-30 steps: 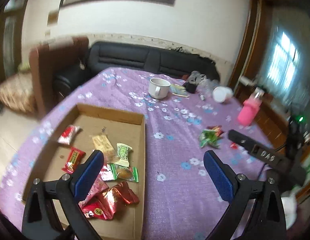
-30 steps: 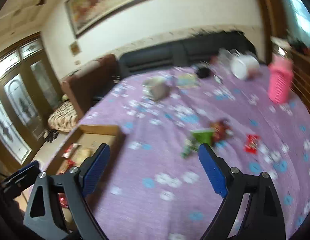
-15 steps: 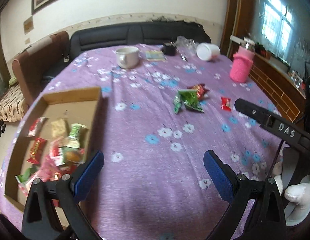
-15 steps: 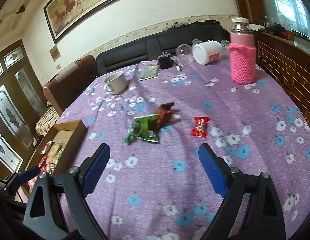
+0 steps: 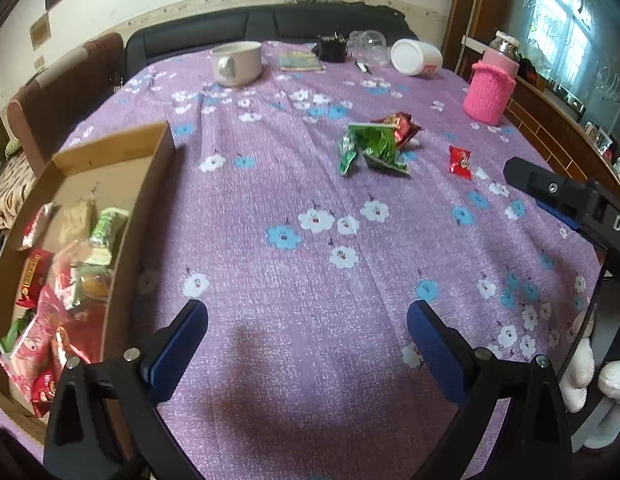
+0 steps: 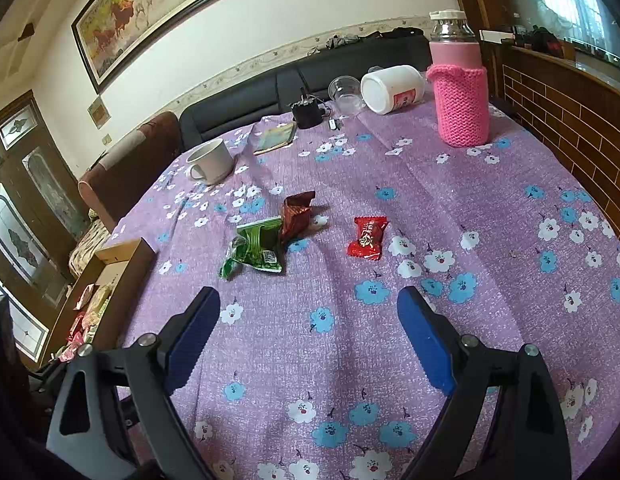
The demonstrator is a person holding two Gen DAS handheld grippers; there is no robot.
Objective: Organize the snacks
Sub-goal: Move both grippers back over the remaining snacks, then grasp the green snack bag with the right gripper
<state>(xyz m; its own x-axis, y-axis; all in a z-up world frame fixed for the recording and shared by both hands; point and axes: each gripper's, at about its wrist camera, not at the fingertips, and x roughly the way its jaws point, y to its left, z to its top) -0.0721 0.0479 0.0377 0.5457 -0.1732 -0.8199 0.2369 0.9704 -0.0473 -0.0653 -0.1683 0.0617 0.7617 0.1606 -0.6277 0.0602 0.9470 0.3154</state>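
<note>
Cardboard was the material of the shallow box (image 5: 110, 152) set at the left edge of the table, and wrapped snacks (image 5: 66, 276) were already heaped inside it, so it was judged to be the collecting place for the task. On the purple flowered tablecloth (image 5: 310, 320) a few pieces were left loose: a green packet (image 6: 256, 250) lying crumpled against a dark red-brown packet (image 6: 296, 214) so that the two touched, and a small red candy (image 6: 365, 238) lying apart, just to their right. Both tools were held low over bare cloth, tilted downward toward that little cluster. The left gripper (image 5: 306, 344) was seen with its blue pads spread wide and nothing between them; the right gripper (image 6: 310, 332) likewise stood wide apart and empty, with the red candy nearly straight ahead of it. Such spread jaws were judged to suit a reach for the loose pieces, none of which had yet been touched. A white mug (image 6: 212, 162), a pink knitted bottle sleeve (image 6: 461, 104) and a tipped white tub (image 6: 391, 88) stood toward the far side, well apart from the snacks and probably not part of the sorting.
</note>
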